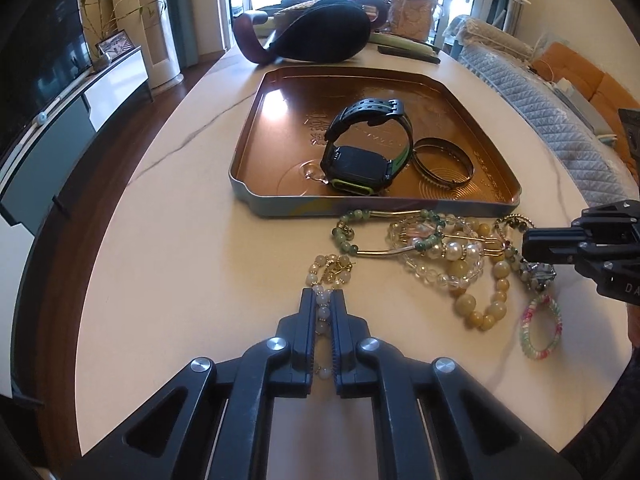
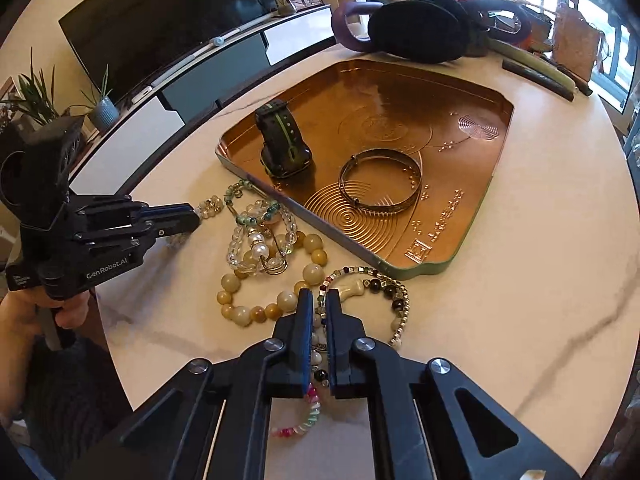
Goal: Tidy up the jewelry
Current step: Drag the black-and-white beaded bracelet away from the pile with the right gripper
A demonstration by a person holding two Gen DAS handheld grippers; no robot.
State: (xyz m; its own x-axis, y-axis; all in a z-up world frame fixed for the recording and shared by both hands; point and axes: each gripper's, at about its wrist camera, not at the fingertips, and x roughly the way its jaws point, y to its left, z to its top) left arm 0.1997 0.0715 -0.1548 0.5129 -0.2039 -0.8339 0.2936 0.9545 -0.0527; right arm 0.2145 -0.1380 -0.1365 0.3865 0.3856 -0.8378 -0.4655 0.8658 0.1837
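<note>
A copper tray (image 1: 256, 136) (image 2: 472, 208) on the white table holds a black-and-green watch (image 1: 360, 156) (image 2: 282, 140) and a metal bangle (image 1: 442, 162) (image 2: 380, 182). Several bead bracelets lie in front of the tray. My left gripper (image 1: 325, 296) (image 2: 196, 214) is shut on a pale bead bracelet (image 1: 328, 272) (image 2: 210, 204). My right gripper (image 2: 319, 296) (image 1: 528, 246) is shut on a mixed dark-and-silver bead bracelet (image 2: 384, 288) (image 1: 538, 274). A yellow bead bracelet (image 1: 480, 304) (image 2: 276, 280), a clear bead bracelet (image 1: 440, 256) (image 2: 256, 236), a green bead bracelet (image 1: 360, 232) and a pink-green bracelet (image 1: 540, 328) (image 2: 304, 420) lie between them.
A dark pouch (image 1: 320, 36) (image 2: 416, 32) and other clutter sit at the table's far end behind the tray. A TV cabinet (image 1: 60, 120) stands left of the table and a sofa (image 1: 552, 112) to the right. A hand (image 2: 24, 320) holds the left gripper.
</note>
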